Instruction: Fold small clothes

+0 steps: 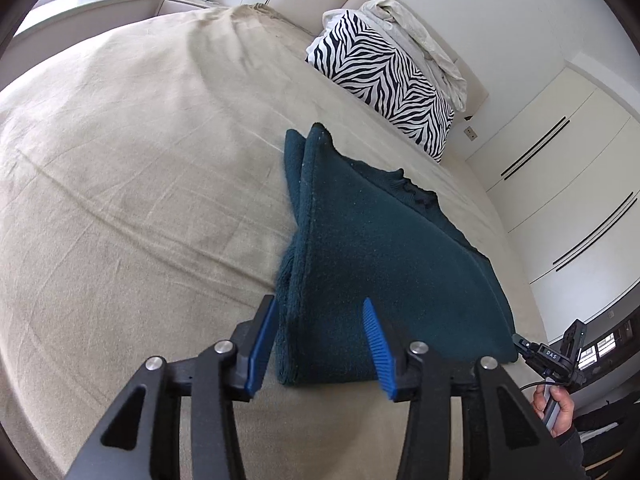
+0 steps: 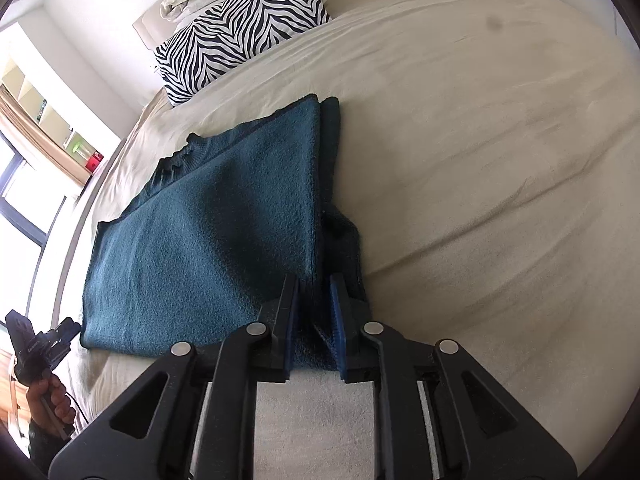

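Observation:
A dark teal fleece garment (image 1: pixel 380 240) (image 2: pixel 208 220) lies folded lengthwise on the beige bed (image 1: pixel 140 200) (image 2: pixel 480 160). My left gripper (image 1: pixel 320 340) hovers at the garment's near left edge. Its blue pads stand apart on either side of the thick folded edge without pressing it. My right gripper (image 2: pixel 314 316) is at the near right corner, its jaws narrow, with bunched fabric filling the gap between the pads. In the left wrist view the right gripper (image 1: pixel 524 344) shows at the garment's far corner, held by a hand (image 1: pixel 560 408). The left gripper (image 2: pixel 70 328) appears at the left edge of the right wrist view.
A zebra-striped pillow (image 1: pixel 380 76) (image 2: pixel 240 28) with crumpled white bedding (image 1: pixel 416 36) on it sits at the head of the bed. White wardrobe doors (image 1: pixel 560 180) stand beside the bed. A window with shelves (image 2: pixel 24 168) is on the far side.

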A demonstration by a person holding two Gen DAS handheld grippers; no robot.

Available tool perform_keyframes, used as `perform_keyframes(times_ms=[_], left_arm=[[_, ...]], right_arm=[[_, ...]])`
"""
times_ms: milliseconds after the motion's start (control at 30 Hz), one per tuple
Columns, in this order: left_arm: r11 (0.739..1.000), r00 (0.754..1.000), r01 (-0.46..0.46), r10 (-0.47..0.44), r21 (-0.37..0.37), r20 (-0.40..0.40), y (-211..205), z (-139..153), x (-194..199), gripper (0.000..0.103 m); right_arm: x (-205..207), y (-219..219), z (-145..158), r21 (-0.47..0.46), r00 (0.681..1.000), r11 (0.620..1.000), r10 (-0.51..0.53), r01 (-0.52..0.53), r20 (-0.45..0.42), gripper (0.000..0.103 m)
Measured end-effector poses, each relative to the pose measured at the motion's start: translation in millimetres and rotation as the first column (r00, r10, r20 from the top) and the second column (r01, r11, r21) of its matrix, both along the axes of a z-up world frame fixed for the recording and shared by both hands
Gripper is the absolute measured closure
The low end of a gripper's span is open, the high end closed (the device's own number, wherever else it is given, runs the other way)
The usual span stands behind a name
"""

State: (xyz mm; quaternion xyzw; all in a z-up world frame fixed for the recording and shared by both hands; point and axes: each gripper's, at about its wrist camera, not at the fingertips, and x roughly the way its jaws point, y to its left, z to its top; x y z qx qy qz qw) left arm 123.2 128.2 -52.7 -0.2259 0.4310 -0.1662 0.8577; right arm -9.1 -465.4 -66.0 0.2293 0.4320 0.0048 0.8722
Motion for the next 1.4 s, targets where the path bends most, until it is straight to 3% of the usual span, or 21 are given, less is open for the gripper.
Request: perform_keyframes(times_ms=[167,400,600,633,733,1100,1167,1233,1267,1367,1400], left_arm=[[0.994,0.999,0.044,-0.041,0.104,-0.030,-18.9,-6.9,16.2,0.062],[0.988,0.997,0.033,-0.023,0.148,-0.068,-19.2,-19.5,20.0,0.095],[0.985,0.998,0.034,-0.026,0.169,-0.048,-18.4,-14.2,10.1,0.096],[0.986,0.999,0.034,-0.026,0.166,-0.048,-17.1,-12.6,8.6,0.096],[0.989,0.998,0.030,-0.022,0.147,-0.057,-12.8,-11.7,5.1,0.096],[0.995,0.996,0.011,-0.002,0.095,-0.093,-3.5,-28.2,1.5,0.095],[0.995,0.996,0.019,-0.010,0.099,-0.091,-4.2,-25.8,1.0,0.093],[0.993,0.996,0.015,-0.005,0.117,-0.091,-3.7,-21.4,-0.9,0.078],[0.992,0.996,0.009,0.002,0.126,-0.087,-3.7,-17.7,-2.8,0.075],[0.982,0.999,-0.017,0.024,0.186,-0.037,-8.3,2.3,-6.6,0.069],[0.979,1.000,-0.016,0.019,0.201,-0.013,-12.8,10.2,-6.1,0.068]], right_arm=[[3.1,4.3,3.3,-0.034,1.000,0.999,0.013,-0.013,-0.007,0.082],[3.7,9.6,1.2,-0.075,1.000,0.997,0.011,-0.012,-0.021,0.082],[5.0,13.4,-3.5,-0.108,0.999,0.993,0.032,-0.036,-0.038,0.084],[4.3,13.5,-3.3,-0.110,0.999,0.993,0.032,-0.036,-0.038,0.090],[1.9,14.1,-2.5,-0.127,0.999,0.991,0.034,-0.039,-0.042,0.096],[-1.9,6.9,-13.1,-0.099,0.997,0.995,0.025,-0.032,-0.069,0.097],[-1.4,2.1,-14.7,-0.066,0.998,0.998,0.010,-0.014,-0.059,0.096],[-2.5,-4.2,-14.5,-0.012,0.999,1.000,-0.010,0.009,-0.052,0.095],[-4.4,-7.8,-13.0,0.015,0.999,1.000,-0.024,0.025,-0.046,0.094],[-13.3,-20.0,-0.3,0.058,0.997,0.995,-0.082,0.081,0.011,0.070],[-16.3,-24.8,5.9,0.065,0.993,0.992,-0.109,0.106,0.037,0.052]])
